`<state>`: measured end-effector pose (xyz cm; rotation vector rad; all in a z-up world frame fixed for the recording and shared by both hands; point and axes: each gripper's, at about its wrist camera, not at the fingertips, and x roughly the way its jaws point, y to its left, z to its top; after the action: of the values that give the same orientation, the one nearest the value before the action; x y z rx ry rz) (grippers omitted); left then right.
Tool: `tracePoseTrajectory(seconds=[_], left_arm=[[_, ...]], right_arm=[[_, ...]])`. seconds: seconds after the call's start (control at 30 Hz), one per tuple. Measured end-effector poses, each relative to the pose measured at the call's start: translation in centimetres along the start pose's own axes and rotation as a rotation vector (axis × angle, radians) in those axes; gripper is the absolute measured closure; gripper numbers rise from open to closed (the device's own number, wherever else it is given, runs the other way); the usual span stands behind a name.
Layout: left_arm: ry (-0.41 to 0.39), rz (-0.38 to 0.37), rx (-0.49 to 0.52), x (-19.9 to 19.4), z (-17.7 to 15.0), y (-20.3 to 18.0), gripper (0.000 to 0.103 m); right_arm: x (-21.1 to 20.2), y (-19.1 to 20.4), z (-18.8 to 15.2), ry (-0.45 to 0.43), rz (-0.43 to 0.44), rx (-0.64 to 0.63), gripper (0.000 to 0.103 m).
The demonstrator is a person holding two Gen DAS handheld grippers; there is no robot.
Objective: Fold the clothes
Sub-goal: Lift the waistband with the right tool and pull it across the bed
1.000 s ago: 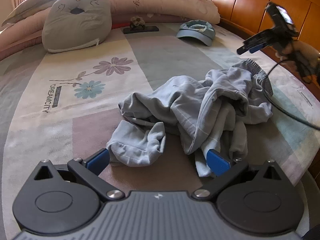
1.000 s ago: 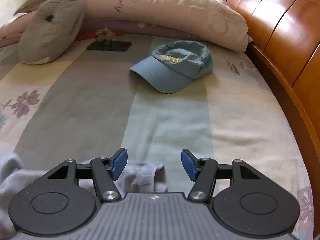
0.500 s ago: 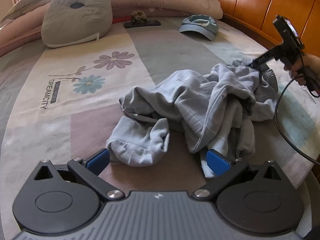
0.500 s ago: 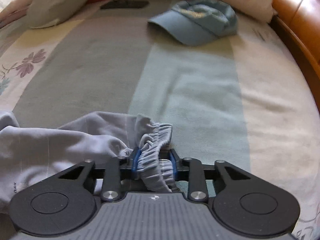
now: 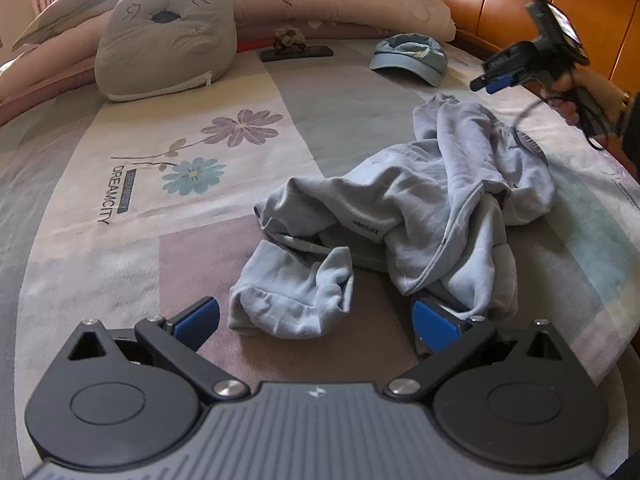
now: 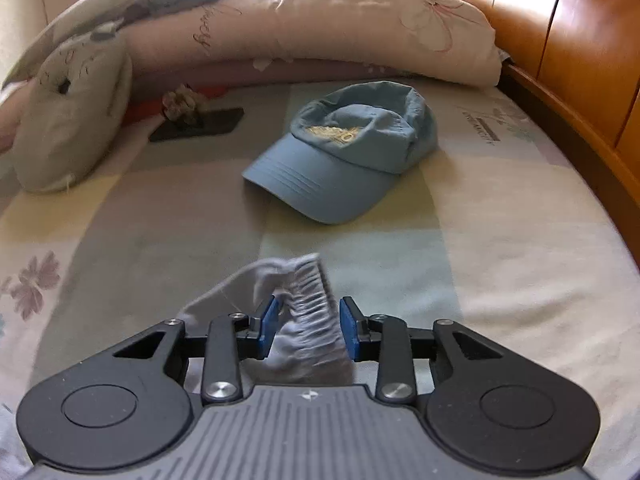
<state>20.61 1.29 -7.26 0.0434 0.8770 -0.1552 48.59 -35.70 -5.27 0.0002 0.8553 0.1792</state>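
Observation:
A crumpled pair of light grey-blue trousers (image 5: 420, 208) lies on the bed. My left gripper (image 5: 316, 320) hangs low over the near end, open, with a folded leg cuff (image 5: 292, 296) between its fingers and untouched by the pads. My right gripper (image 5: 490, 82), held by a hand (image 5: 576, 92), hovers just beyond the trousers' far end. In the right wrist view the elastic waistband (image 6: 308, 308) shows blurred between the right gripper's (image 6: 307, 328) blue pads (image 6: 266, 326). The jaws are opening and do not press on it.
A blue cap (image 6: 348, 152) lies on the bedsheet (image 5: 120, 264) beyond the trousers. Farther back are a grey cushion (image 5: 164, 40), a dark flat object (image 5: 296, 53) with a small figure on it, and long pillows (image 6: 312, 32). A wooden headboard (image 6: 568, 48) runs along the right.
The right gripper closed on the waistband, drew it toward the cap, then parted its jaws and rose off the cloth. The trousers' far end now stretches farther out. The left gripper stayed put.

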Motion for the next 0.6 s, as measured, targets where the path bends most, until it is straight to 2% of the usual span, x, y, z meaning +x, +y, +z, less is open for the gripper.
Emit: tracePoseTrajectory(seconds=[0.13,0.2,0.33,0.47,0.53,0.6], left_arm=[[-0.003,-0.004,0.002,0.1,-0.2,-0.2,0.001],[-0.007,-0.024,-0.003,0.2,-0.3,-0.3,0.001],[-0.005,-0.054,-0.002,0.4,-0.6,-1.1,0.001],[-0.001,-0.072,0.001,0.2,-0.9,-2.0,0.001],[-0.003,-0.073,0.005,-0.1,-1.1,-2.4,0.001],[-0.007,-0.066,0.01,-0.6,-1.2,-2.5,0.001]], right_arm=[[-3.7,-1.1,-3.6,0.001,0.043,0.05,0.064],[-6.1,-1.7,-6.2,-0.003,0.06,0.09,0.055],[-9.4,-2.9,-12.4,0.023,0.134,0.223,0.052],[-9.0,-3.5,-17.7,0.06,0.238,0.406,0.053],[-7.9,-3.1,-18.9,0.064,0.256,0.461,0.052],[-7.3,-2.5,-18.9,0.019,0.26,0.481,0.053]])
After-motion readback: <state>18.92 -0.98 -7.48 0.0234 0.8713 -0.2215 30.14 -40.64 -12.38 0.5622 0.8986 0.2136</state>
